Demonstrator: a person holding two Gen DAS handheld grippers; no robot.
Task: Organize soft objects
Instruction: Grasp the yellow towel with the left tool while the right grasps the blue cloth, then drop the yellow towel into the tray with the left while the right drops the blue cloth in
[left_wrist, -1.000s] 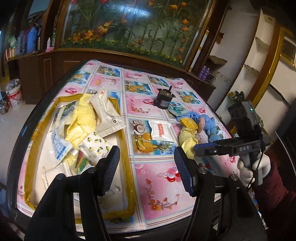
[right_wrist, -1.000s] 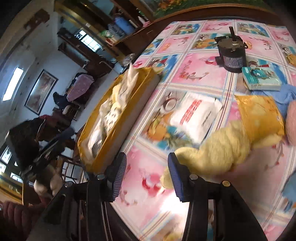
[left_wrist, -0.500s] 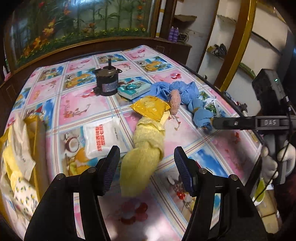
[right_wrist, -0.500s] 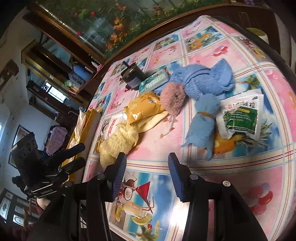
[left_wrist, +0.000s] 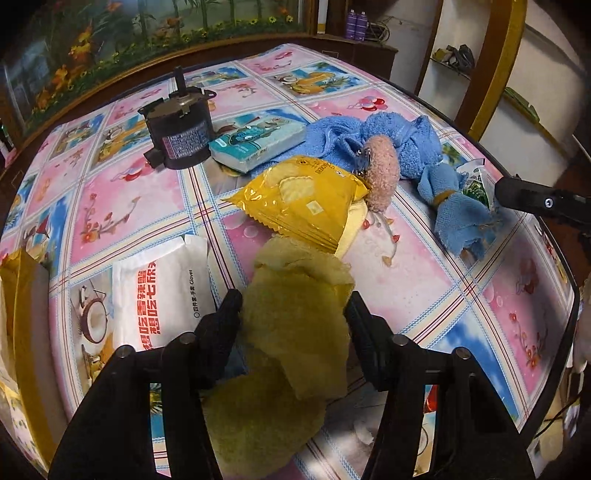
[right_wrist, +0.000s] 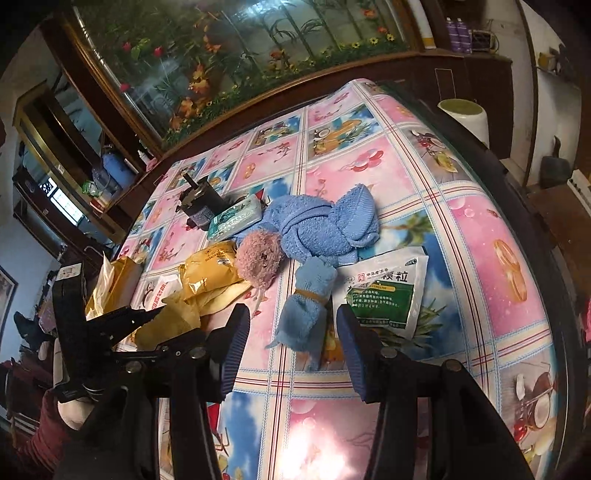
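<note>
A crumpled yellow cloth (left_wrist: 295, 325) lies at the table's near side, one end tucked under a yellow snack packet (left_wrist: 299, 199). My left gripper (left_wrist: 293, 325) has come down over it. Its jaws are closing and both pads press the cloth's sides. In the right wrist view the left gripper (right_wrist: 147, 325) shows at the left with the yellow cloth (right_wrist: 170, 317) in it. My right gripper (right_wrist: 291, 343) hangs open over a rolled blue cloth (right_wrist: 304, 314) tied with a band, not touching it. A bigger blue towel (right_wrist: 321, 225) and a pink fluffy piece (right_wrist: 258, 258) lie behind.
A green-white sachet (right_wrist: 384, 295) lies right of the blue roll. A white glove packet (left_wrist: 159, 291), a tissue pack (left_wrist: 255, 142) and a black motor (left_wrist: 181, 133) sit nearby. The yellow tray (left_wrist: 22, 295) is at the far left. The table edge (left_wrist: 554, 258) curves close on the right.
My left gripper swung from over the tray to the right and down onto the yellow cloth, and its jaws narrowed on it. My right gripper turned from the yellow cloth to the blue roll.
</note>
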